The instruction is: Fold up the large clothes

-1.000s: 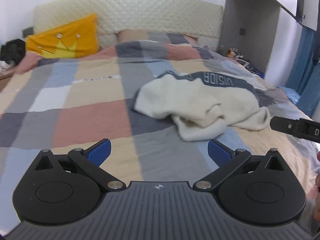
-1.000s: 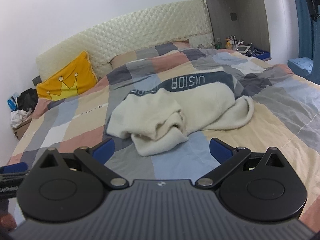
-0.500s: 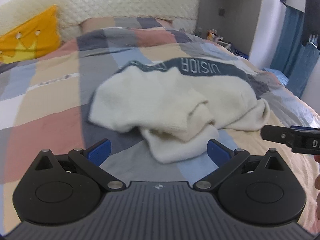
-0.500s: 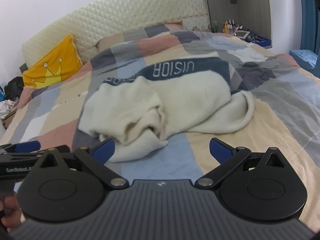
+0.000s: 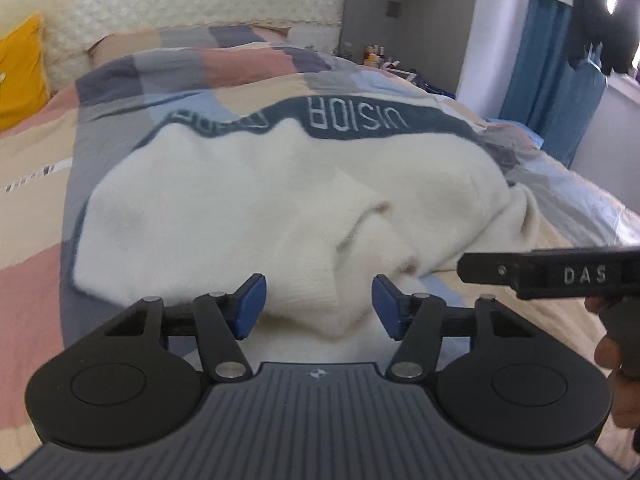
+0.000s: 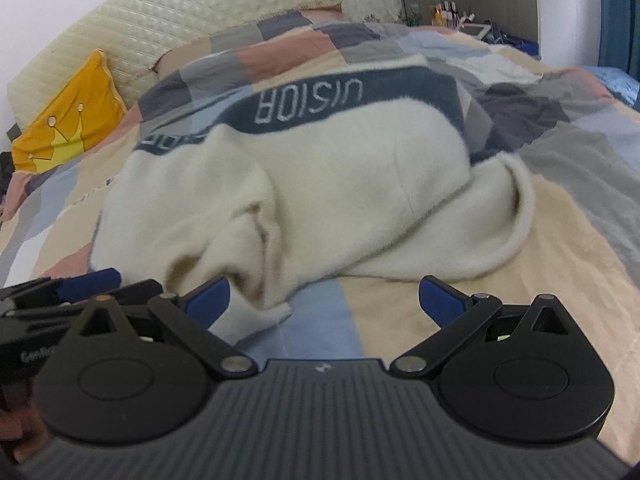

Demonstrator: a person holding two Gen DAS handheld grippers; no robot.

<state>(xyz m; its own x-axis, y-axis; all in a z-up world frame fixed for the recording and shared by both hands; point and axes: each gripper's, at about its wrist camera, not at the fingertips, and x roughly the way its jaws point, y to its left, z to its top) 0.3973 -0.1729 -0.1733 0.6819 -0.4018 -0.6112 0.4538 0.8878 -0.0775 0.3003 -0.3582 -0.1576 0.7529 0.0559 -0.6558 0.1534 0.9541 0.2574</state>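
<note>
A crumpled cream sweater [image 5: 248,208] with a dark band reading "VISION" upside down lies on the checked bedspread [image 5: 36,168]. My left gripper [image 5: 318,306] is low over its near edge. Its jaws are closing, a bunched fold of the sweater sits between the blue pads [image 5: 250,304], and a little room shows on each side. In the right wrist view the sweater [image 6: 340,184] fills the middle. My right gripper [image 6: 324,302] stands wide open just short of the sweater's near corner, with bedspread between the fingers. The left gripper [image 6: 86,284] shows at that view's left edge.
A yellow crown cushion [image 6: 68,120] leans on the quilted headboard [image 6: 200,12] at the back left. A bedside shelf with small bottles [image 6: 448,10] stands at the back right, beside blue curtains [image 5: 560,92]. The right gripper's black body [image 5: 560,276] and a hand cross the left view's right edge.
Both grippers came forward and down toward the sweater, which now looks much larger. The left jaws have narrowed around a fold of it. The right jaws stayed wide.
</note>
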